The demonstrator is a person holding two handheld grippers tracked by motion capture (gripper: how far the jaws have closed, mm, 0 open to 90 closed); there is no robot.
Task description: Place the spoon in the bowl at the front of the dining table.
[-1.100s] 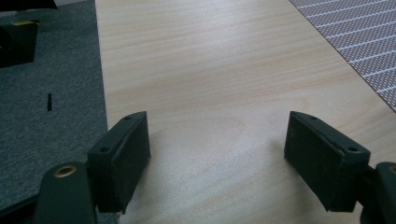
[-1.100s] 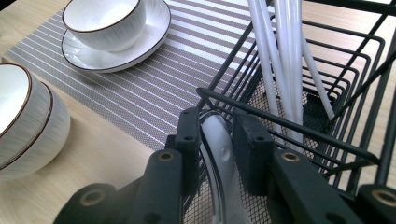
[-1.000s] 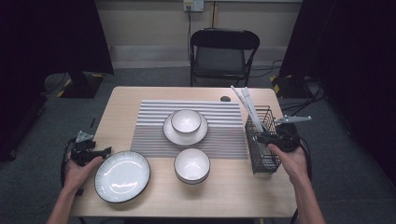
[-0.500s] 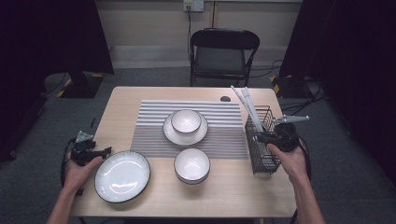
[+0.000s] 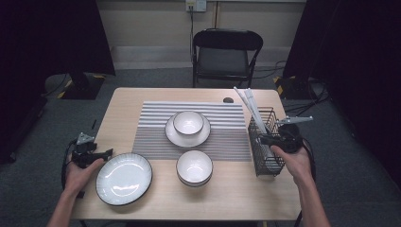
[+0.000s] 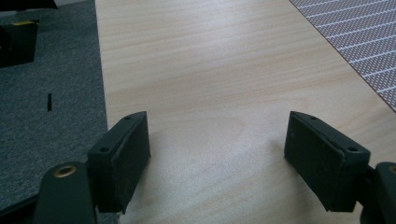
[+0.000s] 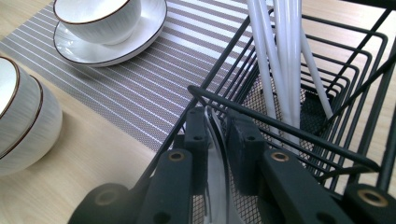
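Right tool [image 7: 217, 144] dipped into wire basket [image 7: 327, 116], closing on a spoon [image 7: 217, 154], left tool [image 6: 217, 158] released above table [image 6: 210, 84]

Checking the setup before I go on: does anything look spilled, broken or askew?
Nothing stands out. The plate, both bowls and the saucer sit upright and unbroken, nothing is spilled, and the white utensils lean in the wire caddy as expected.

Black folding chair [image 5: 228, 56] behind wood table [image 5: 142, 101], grey carpet floor [image 5: 38, 137], beige wall [image 5: 151, 23] w/ outlet [image 5: 196, 5].

No legible text, label or number anywhere.
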